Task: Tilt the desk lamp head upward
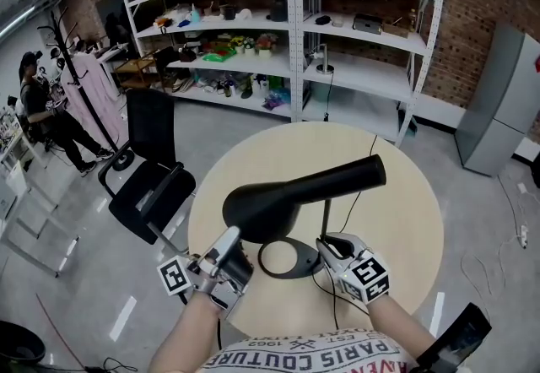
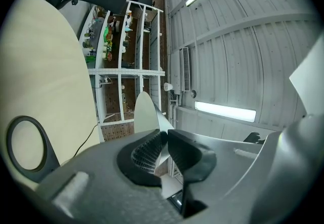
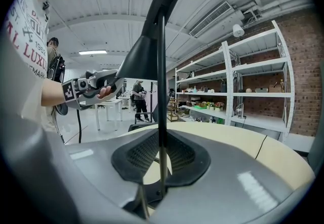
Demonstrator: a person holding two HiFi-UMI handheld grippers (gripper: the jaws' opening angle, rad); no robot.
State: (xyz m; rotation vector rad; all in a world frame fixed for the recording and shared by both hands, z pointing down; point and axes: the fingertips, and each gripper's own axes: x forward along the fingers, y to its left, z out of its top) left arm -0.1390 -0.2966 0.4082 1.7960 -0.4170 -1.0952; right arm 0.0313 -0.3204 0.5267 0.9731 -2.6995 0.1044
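Observation:
A black desk lamp stands on the round beige table (image 1: 405,219). Its cone-shaped head (image 1: 287,194) lies about level above the ring base (image 1: 283,260). My left gripper (image 1: 229,238) is shut on the lower rim of the head; in the left gripper view the pads pinch the thin pale rim (image 2: 147,114) at the left gripper (image 2: 164,139). My right gripper (image 1: 325,242) is shut on the thin upright stem (image 1: 326,215). In the right gripper view the stem (image 3: 162,66) runs up between the jaws of the right gripper (image 3: 161,142) to the head (image 3: 144,50).
The lamp's black cable (image 1: 369,156) trails over the table's far side. A black office chair (image 1: 148,186) stands at the table's left. White shelving (image 1: 291,34) with small items fills the back, a grey cabinet (image 1: 506,101) is at right. A person (image 1: 38,101) stands far left.

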